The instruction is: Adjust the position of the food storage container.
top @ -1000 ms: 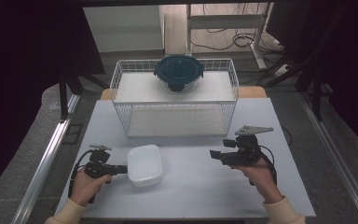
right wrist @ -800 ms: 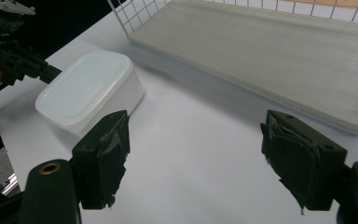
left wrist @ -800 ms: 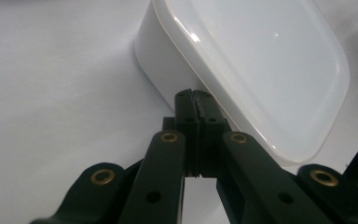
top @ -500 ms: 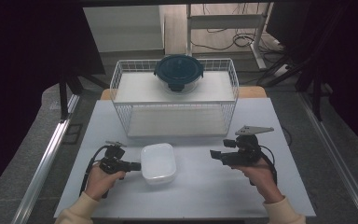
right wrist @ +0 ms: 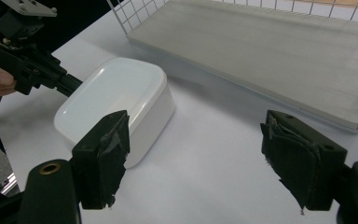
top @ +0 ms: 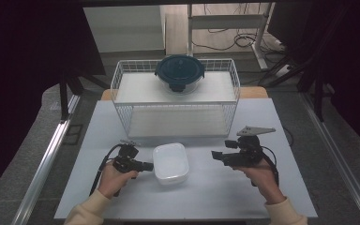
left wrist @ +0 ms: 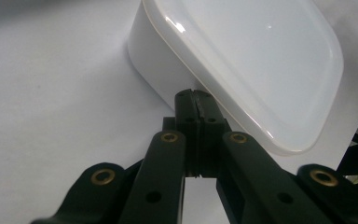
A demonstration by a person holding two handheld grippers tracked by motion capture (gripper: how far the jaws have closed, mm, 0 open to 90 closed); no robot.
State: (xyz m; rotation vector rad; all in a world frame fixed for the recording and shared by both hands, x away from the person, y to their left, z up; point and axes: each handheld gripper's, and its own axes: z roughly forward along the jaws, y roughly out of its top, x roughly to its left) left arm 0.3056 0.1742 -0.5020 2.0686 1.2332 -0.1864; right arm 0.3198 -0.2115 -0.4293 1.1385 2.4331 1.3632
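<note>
A white rounded-square container [top: 170, 162] [left wrist: 242, 60] [right wrist: 116, 100] with its lid on sits on the white table [top: 215, 197] near the front middle. My left gripper [top: 147, 165] [left wrist: 196, 100] is shut, jaws pressed together, and its tip touches the container's left side wall just under the rim. Nothing is between the jaws. My right gripper [top: 215, 155] [right wrist: 196, 154] stands open a short way to the right of the container, pointing at it, with nothing between its worn pads. The right gripper view shows the left gripper [right wrist: 67, 86] against the container's far side.
A white wire rack [top: 176, 105] with two shelves stands across the back of the table. A dark blue lidded glass bowl [top: 180, 71] rests on its top shelf. The lower shelf [right wrist: 270, 56] lies bare just behind the container.
My left gripper has moved right across the table, and the white container has slid right ahead of its tip toward the middle. The right gripper has stayed put.
</note>
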